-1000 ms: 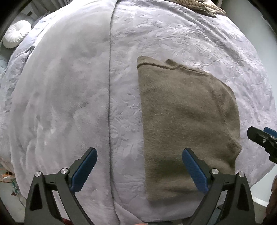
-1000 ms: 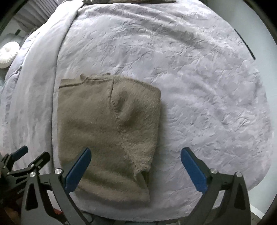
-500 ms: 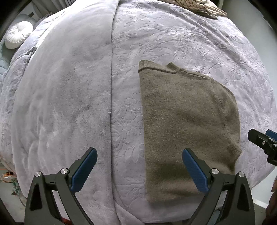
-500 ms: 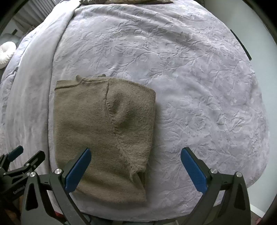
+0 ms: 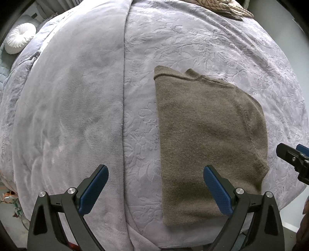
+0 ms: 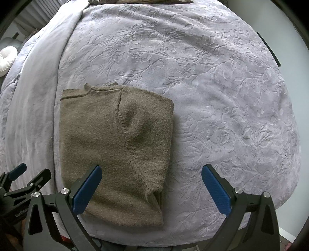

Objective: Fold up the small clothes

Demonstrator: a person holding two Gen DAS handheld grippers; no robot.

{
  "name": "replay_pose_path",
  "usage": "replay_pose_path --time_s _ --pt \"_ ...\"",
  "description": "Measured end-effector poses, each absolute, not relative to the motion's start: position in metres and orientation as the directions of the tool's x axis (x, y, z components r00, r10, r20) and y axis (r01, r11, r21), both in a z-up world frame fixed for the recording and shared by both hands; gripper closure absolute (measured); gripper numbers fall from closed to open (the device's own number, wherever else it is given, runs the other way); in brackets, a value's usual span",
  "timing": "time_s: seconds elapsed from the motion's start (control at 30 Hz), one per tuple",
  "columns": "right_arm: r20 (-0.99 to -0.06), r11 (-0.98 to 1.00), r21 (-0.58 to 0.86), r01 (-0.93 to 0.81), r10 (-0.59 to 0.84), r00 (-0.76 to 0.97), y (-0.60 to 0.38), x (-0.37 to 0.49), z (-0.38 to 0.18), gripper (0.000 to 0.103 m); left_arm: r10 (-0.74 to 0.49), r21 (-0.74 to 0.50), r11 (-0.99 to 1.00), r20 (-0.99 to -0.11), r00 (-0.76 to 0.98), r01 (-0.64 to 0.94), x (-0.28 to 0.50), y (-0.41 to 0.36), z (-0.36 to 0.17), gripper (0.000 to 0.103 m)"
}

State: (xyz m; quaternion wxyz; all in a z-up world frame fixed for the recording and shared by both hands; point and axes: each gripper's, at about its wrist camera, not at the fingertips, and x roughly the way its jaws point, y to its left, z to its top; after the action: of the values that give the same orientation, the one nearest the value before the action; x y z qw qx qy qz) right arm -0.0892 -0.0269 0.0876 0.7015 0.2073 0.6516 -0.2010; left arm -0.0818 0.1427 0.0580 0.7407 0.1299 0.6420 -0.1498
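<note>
Since a second ago both cameras have drawn slightly back and up, so the folded sweater sits a touch lower in each view; nothing on the bed has shifted.

Lavender embossed bedspread (image 6: 212, 92) fills both views, with a plain plush blanket (image 5: 67, 115) laid along its left side; no containers in sight.

Olive-brown knit sweater (image 6: 108, 146) lies flat on the bedspread near its front edge, folded to a tall rectangle, ribbed neckline at the far end, a sleeve seam running down the top layer.

Left gripper (image 5: 155, 191) jaws spread wide, holding nothing; its right finger overlaps the sweater's (image 5: 202, 139) near part in the view, contact not discernible.

Right gripper (image 6: 151, 190) likewise wide apart and empty, left finger over the sweater's near part, right finger over bare bedspread.

Cut off or unclear: knitted items (image 5: 218, 5) at the far edge; white round cushion (image 5: 19, 39) at far left, partly seen.
</note>
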Motion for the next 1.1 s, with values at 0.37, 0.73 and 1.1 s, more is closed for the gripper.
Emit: replay_pose_path --time_s 0.37,0.73,1.1 --pt "-0.997 0.833 0.025 0.553 -0.016 0.069 -0.0267 -0.0888 0.0881 0.000 -0.053 0.001 0.923 -0.990 0.132 0.384 -0.0827 0.1431 0.0576 0.004" --pt "-0.998 0.834 0.022 0.551 -0.019 0.068 -0.0271 -0.0892 0.0881 0.000 -0.054 0.001 0.922 -0.990 0.131 0.386 -0.0815 0.1439 0.0577 0.004" --pt "-0.998 0.835 0.020 0.550 -0.019 0.066 -0.0264 -0.0880 0.0881 0.000 -0.052 0.001 0.924 -0.990 0.129 0.382 -0.0813 0.1447 0.0581 0.004"
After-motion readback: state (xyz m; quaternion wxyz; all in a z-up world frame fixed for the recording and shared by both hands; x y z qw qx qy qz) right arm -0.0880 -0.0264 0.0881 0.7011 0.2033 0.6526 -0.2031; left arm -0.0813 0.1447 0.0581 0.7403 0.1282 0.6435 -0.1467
